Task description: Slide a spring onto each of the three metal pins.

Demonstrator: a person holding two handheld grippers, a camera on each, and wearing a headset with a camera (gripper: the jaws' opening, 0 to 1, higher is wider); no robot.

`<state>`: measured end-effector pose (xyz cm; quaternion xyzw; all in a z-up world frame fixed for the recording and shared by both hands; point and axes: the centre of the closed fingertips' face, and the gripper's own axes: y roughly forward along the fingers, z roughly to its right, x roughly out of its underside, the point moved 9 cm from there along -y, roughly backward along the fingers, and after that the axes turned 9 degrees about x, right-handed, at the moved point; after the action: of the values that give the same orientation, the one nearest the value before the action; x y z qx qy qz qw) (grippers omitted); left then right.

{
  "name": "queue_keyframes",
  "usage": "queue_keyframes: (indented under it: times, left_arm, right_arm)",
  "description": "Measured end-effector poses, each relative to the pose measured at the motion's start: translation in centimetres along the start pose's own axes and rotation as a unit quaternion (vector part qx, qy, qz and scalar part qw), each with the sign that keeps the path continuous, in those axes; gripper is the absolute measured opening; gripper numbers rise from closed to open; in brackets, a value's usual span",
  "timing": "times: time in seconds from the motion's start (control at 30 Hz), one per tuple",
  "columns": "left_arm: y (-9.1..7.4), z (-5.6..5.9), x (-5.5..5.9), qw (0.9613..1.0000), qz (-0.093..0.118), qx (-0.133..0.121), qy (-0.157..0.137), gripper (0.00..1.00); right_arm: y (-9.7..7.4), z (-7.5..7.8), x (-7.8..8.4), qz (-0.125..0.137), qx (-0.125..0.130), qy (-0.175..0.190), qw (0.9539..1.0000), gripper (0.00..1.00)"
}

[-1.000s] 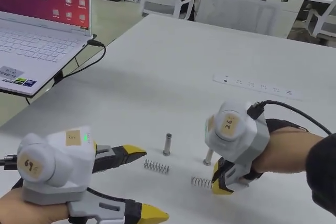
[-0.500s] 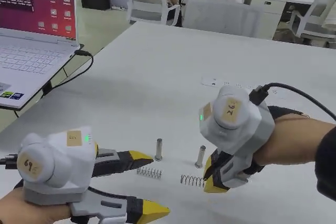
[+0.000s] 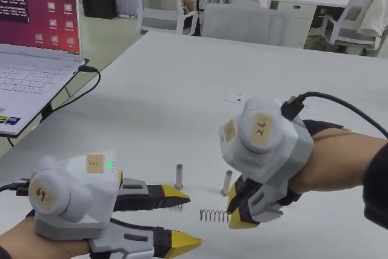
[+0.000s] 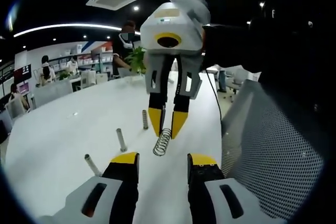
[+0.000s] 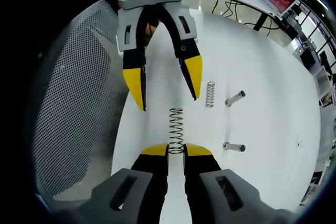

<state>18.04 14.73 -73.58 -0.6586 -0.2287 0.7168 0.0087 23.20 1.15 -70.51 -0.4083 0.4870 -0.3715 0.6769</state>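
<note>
My right gripper [image 3: 241,211] is shut on one end of a thin steel spring [image 3: 212,215], which points left toward my left gripper. In the right gripper view the spring [image 5: 176,127] runs straight out from the closed gripper [image 5: 176,151]. My left gripper [image 3: 182,219] stands open close to the spring's free end, with nothing between its fingers. Two upright metal pins [image 3: 179,176] [image 3: 227,182] stand just behind. In the left gripper view three pins [image 4: 145,119] [image 4: 121,139] [image 4: 92,164] form a row. A second spring [image 5: 210,94] lies loose on the white table [image 3: 182,89].
An open laptop [image 3: 36,28] sits at the far left with a black cable [image 3: 66,98] trailing from it. A white power strip [image 3: 233,97] lies behind the pins. Office chairs [image 3: 163,1] stand beyond the table's far edge.
My left gripper has moved forward toward the springs, and its upper tip now covers part of the loose one. The right gripper stays shut on its spring. The head camera has shifted.
</note>
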Motion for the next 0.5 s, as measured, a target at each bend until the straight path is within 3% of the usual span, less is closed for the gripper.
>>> queue_keyframes:
  times: [0.5]
  left_arm:
    - [0.72,0.05,-0.24,0.9996,-0.004,0.023,0.018,0.15]
  right_arm:
    - [-0.06,-0.59,-1.03,0.002,-0.003,-0.015,0.9999,0.08]
